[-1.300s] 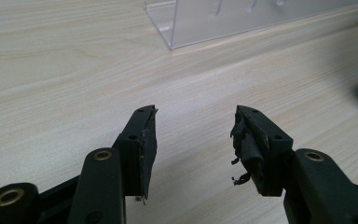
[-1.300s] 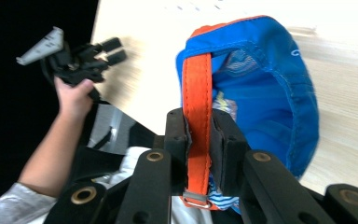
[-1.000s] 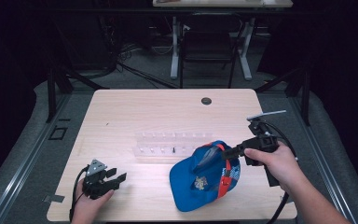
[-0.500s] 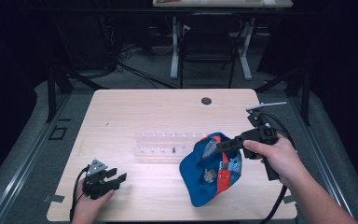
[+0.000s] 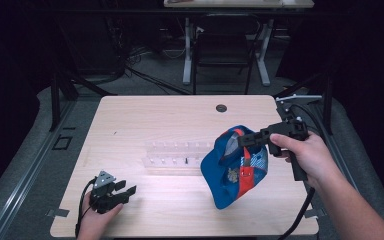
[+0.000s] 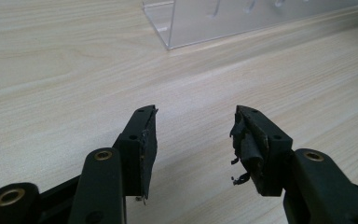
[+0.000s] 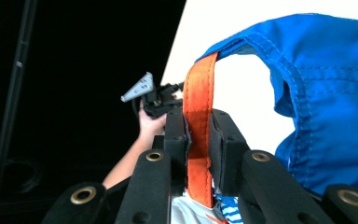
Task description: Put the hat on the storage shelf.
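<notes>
Cap (image 5: 232, 172), blue with an orange strap (image 7: 198, 116), is held up over the right part of the table (image 5: 150, 120), its lower edge seemingly just touching the wood. It is gripped by the right gripper (image 5: 244, 141), whose jaws are closed on the strap; in the right gripper view the strap is seen pinched flat between the two pads. A printed lining is seen inside the cap, but its pattern cannot be made out. A clear rack (image 5: 177, 156) lies near the table's middle, just left of the cap; small pegs and one dark item are seen in it, too small to identify. Its right end is hidden behind the cap. The left gripper (image 5: 125, 192) is rested at the near left corner, jaws parted wide and nothing between them. Torn padding is seen on one pad (image 6: 248, 149) in the left gripper view.
</notes>
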